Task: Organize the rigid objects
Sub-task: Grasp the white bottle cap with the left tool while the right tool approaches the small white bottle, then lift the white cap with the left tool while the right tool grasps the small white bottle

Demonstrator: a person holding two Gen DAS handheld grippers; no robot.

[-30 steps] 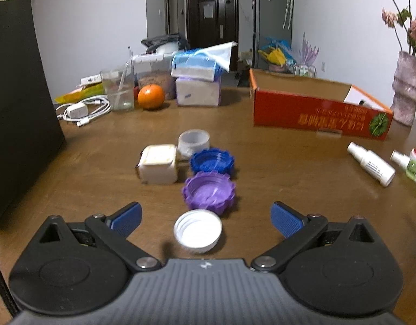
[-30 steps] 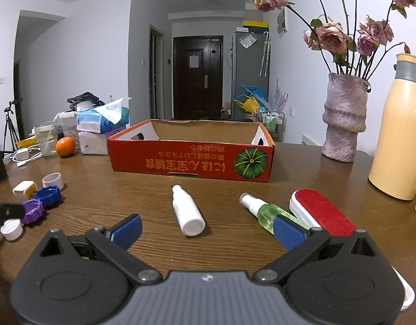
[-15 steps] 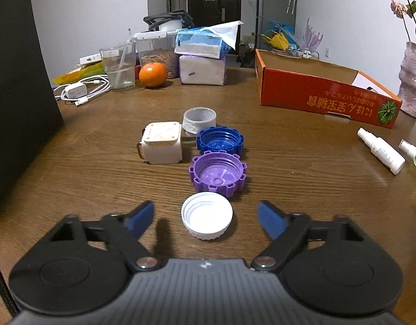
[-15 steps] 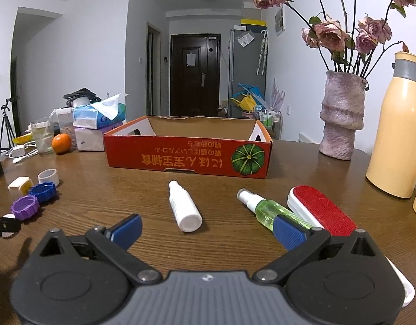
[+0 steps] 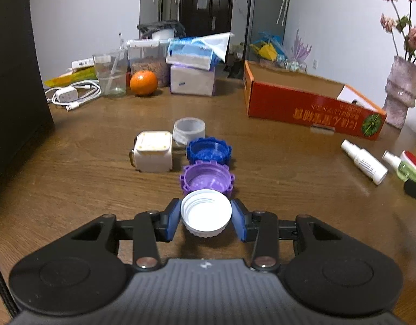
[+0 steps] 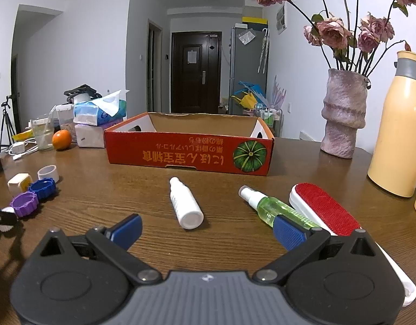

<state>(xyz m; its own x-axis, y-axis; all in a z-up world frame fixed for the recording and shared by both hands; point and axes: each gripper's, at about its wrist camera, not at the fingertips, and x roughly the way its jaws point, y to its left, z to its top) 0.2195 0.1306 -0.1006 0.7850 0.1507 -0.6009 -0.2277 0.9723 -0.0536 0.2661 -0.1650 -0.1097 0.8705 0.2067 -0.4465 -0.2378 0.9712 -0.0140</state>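
A white cap (image 5: 206, 212) lies open side up between the blue pads of my left gripper (image 5: 206, 218). Its jaws are closing, and both pads touch the cap's sides. Just beyond stand a purple cap (image 5: 206, 178), a blue cap (image 5: 208, 150), a pale ring cap (image 5: 189, 130) and a cream square lid (image 5: 153, 150). My right gripper (image 6: 208, 230) stands open over bare table with nothing between its fingers. Ahead of it lie a white spray bottle (image 6: 184, 205), a green spray bottle (image 6: 273, 210) and a red lint brush (image 6: 324, 205). An open red cardboard box (image 6: 189, 149) sits behind them.
A tall black object (image 5: 15, 81) stands at the left table edge. At the back are an orange (image 5: 143, 82), a glass (image 5: 111, 75), tissue packs (image 5: 193, 65) and a charger cable (image 5: 72, 94). A vase (image 6: 343, 113) and a yellow flask (image 6: 397, 135) stand at the right.
The left gripper's jaws have come together from wide apart onto the white cap, and the gripper has edged forward toward it. The right gripper has not moved.
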